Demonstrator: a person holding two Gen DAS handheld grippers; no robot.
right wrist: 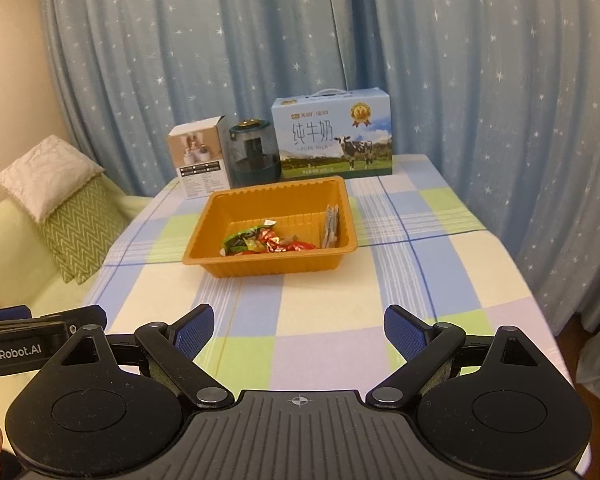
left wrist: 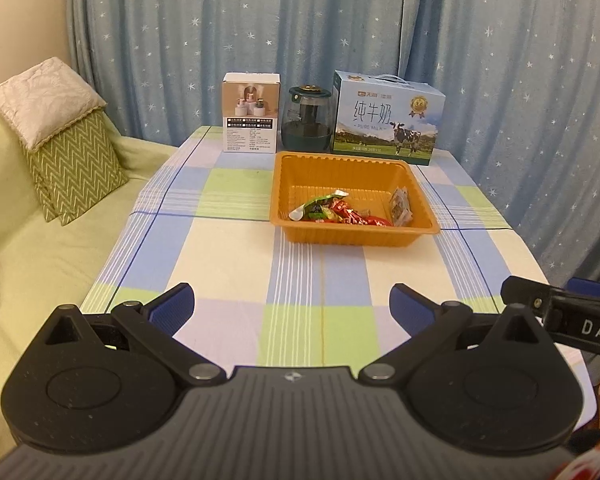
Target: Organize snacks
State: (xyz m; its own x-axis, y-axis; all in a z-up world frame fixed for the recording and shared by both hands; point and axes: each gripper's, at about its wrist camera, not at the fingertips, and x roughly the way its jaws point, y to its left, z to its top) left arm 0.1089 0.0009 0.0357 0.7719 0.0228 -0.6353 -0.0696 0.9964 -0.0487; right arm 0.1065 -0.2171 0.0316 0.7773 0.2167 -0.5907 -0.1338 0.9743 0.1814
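Note:
An orange plastic tray (left wrist: 292,172) (right wrist: 220,216) sits on the checked tablecloth toward the far half of the table. Inside it lie several wrapped snacks: green and red packets (left wrist: 332,212) (right wrist: 268,240) in the near part, and pale sachets (left wrist: 400,208) (right wrist: 330,224) leaning on the right wall. My left gripper (left wrist: 292,308) hangs open over the near end of the table, well short of the tray, with nothing between its blue pads. My right gripper (right wrist: 298,330) is likewise open and holds nothing, beside the left one.
Behind the tray stand a small white product box (left wrist: 251,112) (right wrist: 198,156), a dark green glass jar (left wrist: 307,118) (right wrist: 254,152) and a blue milk carton case (left wrist: 388,118) (right wrist: 332,134). A green sofa with cushions (left wrist: 72,160) (right wrist: 72,216) lies left. Starred blue curtains hang behind.

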